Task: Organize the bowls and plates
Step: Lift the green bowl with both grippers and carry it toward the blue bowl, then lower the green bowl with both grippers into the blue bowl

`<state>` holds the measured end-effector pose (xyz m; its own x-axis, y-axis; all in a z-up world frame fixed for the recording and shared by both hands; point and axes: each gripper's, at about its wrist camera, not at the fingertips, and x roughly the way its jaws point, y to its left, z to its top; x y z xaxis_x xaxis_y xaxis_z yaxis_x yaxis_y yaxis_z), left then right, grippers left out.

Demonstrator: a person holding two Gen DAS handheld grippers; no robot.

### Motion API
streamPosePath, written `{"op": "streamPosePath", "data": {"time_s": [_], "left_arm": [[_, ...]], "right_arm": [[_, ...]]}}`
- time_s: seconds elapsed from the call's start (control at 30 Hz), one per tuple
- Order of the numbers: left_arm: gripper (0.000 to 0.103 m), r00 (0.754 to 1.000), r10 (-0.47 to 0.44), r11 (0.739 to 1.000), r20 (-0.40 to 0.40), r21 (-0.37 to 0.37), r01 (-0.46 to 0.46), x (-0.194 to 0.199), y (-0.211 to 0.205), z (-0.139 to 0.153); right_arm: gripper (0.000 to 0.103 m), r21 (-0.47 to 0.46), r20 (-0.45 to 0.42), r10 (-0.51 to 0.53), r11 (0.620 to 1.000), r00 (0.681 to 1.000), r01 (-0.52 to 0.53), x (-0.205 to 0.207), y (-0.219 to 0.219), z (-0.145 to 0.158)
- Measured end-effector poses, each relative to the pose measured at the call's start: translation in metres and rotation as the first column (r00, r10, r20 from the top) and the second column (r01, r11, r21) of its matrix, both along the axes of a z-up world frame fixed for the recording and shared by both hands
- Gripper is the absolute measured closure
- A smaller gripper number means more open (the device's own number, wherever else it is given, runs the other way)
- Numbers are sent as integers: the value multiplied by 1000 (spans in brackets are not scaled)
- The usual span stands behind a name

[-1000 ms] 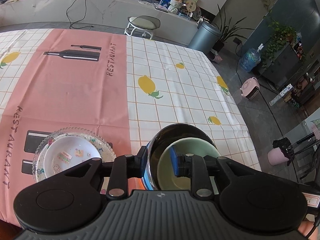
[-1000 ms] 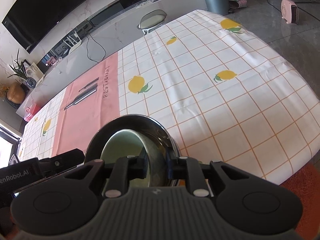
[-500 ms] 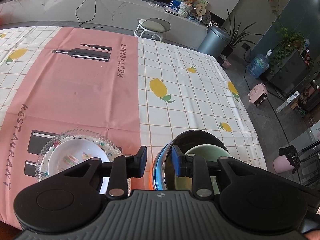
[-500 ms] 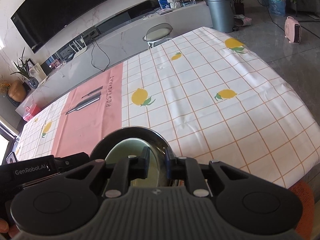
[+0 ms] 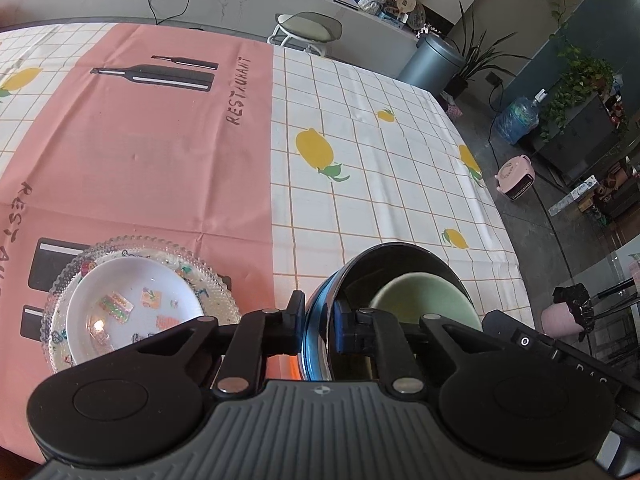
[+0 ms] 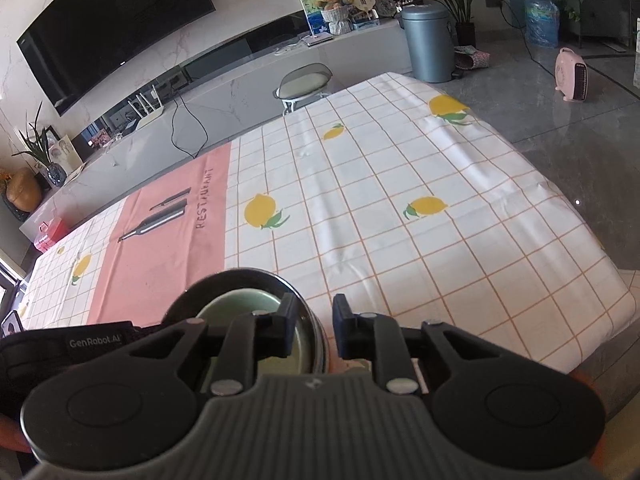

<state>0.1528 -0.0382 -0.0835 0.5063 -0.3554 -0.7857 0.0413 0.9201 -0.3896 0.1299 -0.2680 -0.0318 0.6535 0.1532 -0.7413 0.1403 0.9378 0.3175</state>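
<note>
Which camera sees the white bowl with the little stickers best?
The left wrist view. It shows the white bowl sitting on the beaded glass plate, its inside facing the camera, only its near edge hidden. The right wrist view does not show it at all.

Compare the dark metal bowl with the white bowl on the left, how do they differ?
The dark metal bowl is dark and shiny; the white bowl is pale with colourful prints. The dark metal bowl holds a green bowl; the white bowl holds none and sits on a glass plate. Both are round and upright.
</note>
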Motion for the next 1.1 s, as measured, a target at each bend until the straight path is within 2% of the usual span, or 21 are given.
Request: {"op": "streamPosePath", "data": {"time_s": [0.07, 0.1, 0.23, 0.3, 0.37, 0.43, 0.47, 0.5, 0.57, 0.6, 0.67, 0.8, 0.97, 1.1], "left_arm": [[87, 1000, -3, 1000, 2, 5, 3, -1, -1, -1], [87, 1000, -2, 1000, 1, 7, 2, -1, -1, -1], [87, 1000, 3, 1000, -6, 11, -3, 0, -2, 1], [83, 1000, 17, 1000, -11, 4, -16, -1, 1, 3], [66, 999, 33, 999, -3, -12, -33, -3, 5, 6], [58, 999, 52, 998, 12, -29, -52, -5, 10, 9], [54, 998, 60, 998, 20, -36, -59, -6, 11, 11], [51, 998, 65, 997, 27, -41, -63, -7, 12, 12], [43, 997, 65, 997, 37, -52, -63, -9, 12, 14], [41, 998, 60, 997, 37, -57, -58, -9, 10, 14], [36, 999, 42, 997, 30, -66, -40, -9, 6, 13], [36, 1000, 16, 998, 3, -53, -16, -9, -4, 4], [36, 999, -3, 999, -35, -34, 2, -8, -11, -7], [37, 999, -14, 1000, -50, 0, 14, -6, -18, -13]], "right_arm": [[96, 16, 11, -4, 1000, 1000, 3, -1, -2, -5], [103, 9, 8, -8, 1000, 1000, 7, -1, -2, -6], [103, 17, 3, -20, 1000, 1000, 20, 3, -3, -8], [97, 44, -1, -22, 999, 1000, 22, 3, -5, -7], [95, 71, 5, -36, 997, 999, 35, 0, -9, -6], [76, 80, 14, -55, 995, 998, 53, -2, -12, -4], [61, 85, 19, -68, 994, 998, 66, -3, -14, -3], [56, 90, 21, -78, 993, 997, 76, -4, -16, -3], [54, 107, 12, -88, 990, 996, 86, -3, -19, -3], [50, 119, 4, -91, 989, 996, 90, -3, -19, -4], [48, 141, -12, -90, 986, 996, 91, -2, -20, -7], [42, 164, -50, -82, 982, 995, 90, -1, -18, -17], [42, 198, -107, -80, 975, 991, 100, 2, -20, -33], [42, 207, -118, -69, 974, 991, 93, 5, -19, -39]]}}
